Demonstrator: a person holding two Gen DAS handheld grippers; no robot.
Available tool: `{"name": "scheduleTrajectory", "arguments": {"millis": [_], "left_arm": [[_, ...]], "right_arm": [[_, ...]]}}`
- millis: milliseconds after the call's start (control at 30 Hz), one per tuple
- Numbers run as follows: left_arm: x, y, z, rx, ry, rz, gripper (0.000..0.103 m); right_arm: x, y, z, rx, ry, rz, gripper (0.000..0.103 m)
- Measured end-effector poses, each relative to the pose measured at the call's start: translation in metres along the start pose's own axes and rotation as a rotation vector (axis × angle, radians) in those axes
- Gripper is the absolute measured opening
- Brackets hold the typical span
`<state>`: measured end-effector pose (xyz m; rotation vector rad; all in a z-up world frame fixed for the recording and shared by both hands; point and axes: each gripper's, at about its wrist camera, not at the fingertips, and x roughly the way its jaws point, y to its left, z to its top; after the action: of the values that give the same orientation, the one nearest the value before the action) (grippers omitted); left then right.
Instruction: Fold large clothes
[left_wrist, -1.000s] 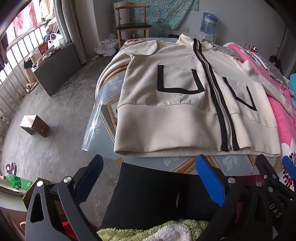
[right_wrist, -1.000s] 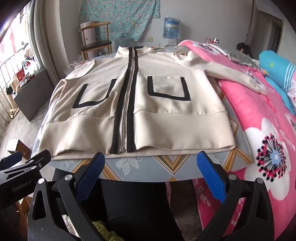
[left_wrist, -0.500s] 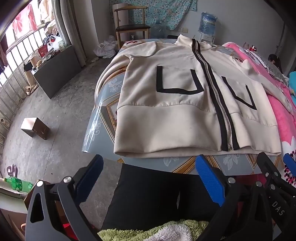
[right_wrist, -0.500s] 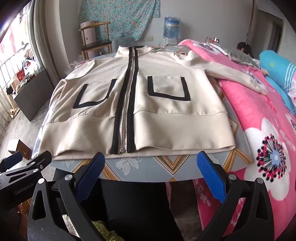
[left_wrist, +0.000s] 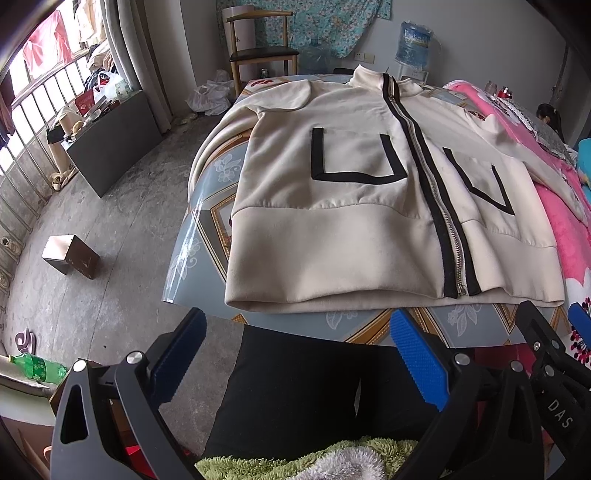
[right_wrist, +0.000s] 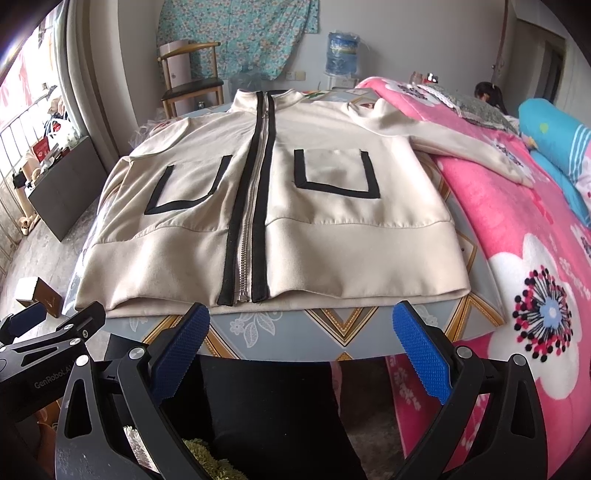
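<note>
The cream jacket (right_wrist: 280, 206) lies flat and face up on the table (right_wrist: 332, 325), zipped, its long axis running away from the cameras: collar far, hem nearest. One sleeve drapes onto the pink bed (right_wrist: 517, 229); the other slips off the table's far side, partly hidden. Both the left gripper (left_wrist: 295, 354) and right gripper (right_wrist: 301, 343) hover with fingers spread wide, empty, just short of the hem.

Bare concrete floor (left_wrist: 110, 229), grey walls. Wooden chair (right_wrist: 190, 79) against floral wall cloth (right_wrist: 240, 33). Daylight enters through barred window (left_wrist: 26, 122).
</note>
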<state>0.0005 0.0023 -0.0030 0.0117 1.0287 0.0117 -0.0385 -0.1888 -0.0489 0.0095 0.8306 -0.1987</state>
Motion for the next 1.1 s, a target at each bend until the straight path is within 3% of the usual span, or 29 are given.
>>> {"name": "scheduleTrajectory", "arguments": {"millis": [1100], "left_arm": [[0.0052, 0.001, 0.0006, 0.003, 0.007, 0.007, 0.098]], "right_arm": [[0.0029, -0.0001, 0.0016, -0.004, 0.002, -0.005, 0.096]]}}
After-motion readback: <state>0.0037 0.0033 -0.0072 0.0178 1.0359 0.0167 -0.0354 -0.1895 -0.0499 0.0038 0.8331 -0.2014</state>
